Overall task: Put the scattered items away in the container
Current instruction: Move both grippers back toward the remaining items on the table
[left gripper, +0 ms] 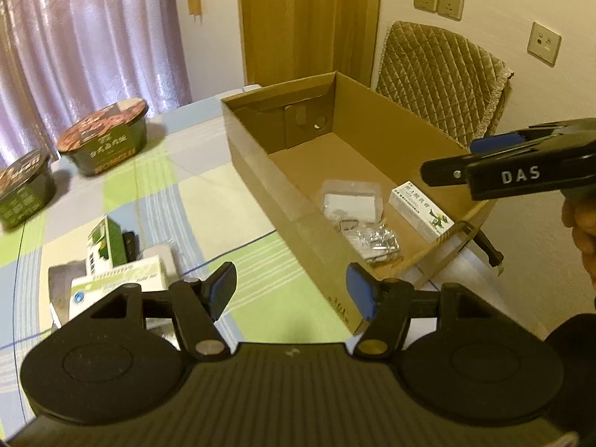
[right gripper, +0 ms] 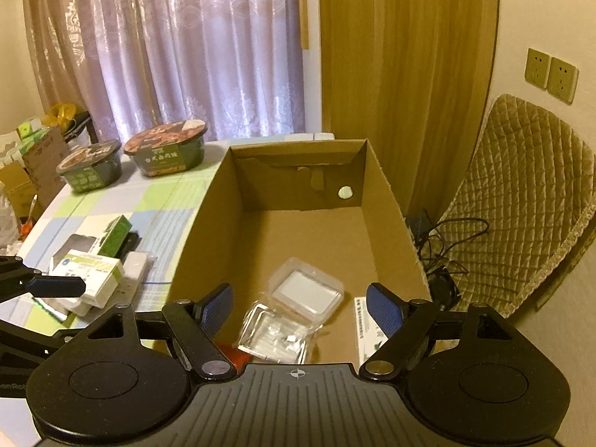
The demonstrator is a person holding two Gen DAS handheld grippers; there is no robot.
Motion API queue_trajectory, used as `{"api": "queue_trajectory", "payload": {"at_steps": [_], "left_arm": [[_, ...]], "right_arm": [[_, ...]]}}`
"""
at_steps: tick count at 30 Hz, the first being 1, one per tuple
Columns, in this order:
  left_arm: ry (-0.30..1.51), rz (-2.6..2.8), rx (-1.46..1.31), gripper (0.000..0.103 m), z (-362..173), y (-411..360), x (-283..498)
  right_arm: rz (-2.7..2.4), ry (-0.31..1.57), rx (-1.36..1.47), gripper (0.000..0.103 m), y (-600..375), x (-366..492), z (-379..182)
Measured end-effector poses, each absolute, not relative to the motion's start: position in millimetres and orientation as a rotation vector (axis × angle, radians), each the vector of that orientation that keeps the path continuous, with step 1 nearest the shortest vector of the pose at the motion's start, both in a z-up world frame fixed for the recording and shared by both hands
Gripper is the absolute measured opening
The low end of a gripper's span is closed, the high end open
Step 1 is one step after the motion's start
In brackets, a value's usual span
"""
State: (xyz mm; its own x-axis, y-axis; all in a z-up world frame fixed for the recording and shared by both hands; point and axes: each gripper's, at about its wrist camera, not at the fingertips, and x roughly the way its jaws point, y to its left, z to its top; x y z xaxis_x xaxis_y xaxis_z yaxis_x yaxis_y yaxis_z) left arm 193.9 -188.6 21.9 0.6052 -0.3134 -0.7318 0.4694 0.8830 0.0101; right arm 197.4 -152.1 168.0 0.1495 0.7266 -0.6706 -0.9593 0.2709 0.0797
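The cardboard box (right gripper: 208, 231) stands open on the checked tablecloth (left gripper: 156, 201). Inside it lie a clear plastic case (right gripper: 307, 290), a small bag of metal parts (left gripper: 378, 242) and a long white carton (left gripper: 421, 211). The right gripper (right gripper: 300, 307) is above the box with fingers wide and holds nothing. The left gripper (left gripper: 290, 290) is also wide and empty, near the small boxes (left gripper: 111, 264) on the cloth. Two noodle bowls (right gripper: 165, 152) stand farther back
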Motion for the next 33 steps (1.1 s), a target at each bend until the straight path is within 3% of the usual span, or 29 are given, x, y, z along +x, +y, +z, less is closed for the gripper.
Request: {"api": "queue_trajectory", "payload": {"at_steps": [33], "left_arm": [[0.847,-0.219,0.094,0.068,11.8,-47.7,115.6]], "right_arm": [[1.455,0.626,-0.515,0.084,-151.7,69.5,189.7]]}}
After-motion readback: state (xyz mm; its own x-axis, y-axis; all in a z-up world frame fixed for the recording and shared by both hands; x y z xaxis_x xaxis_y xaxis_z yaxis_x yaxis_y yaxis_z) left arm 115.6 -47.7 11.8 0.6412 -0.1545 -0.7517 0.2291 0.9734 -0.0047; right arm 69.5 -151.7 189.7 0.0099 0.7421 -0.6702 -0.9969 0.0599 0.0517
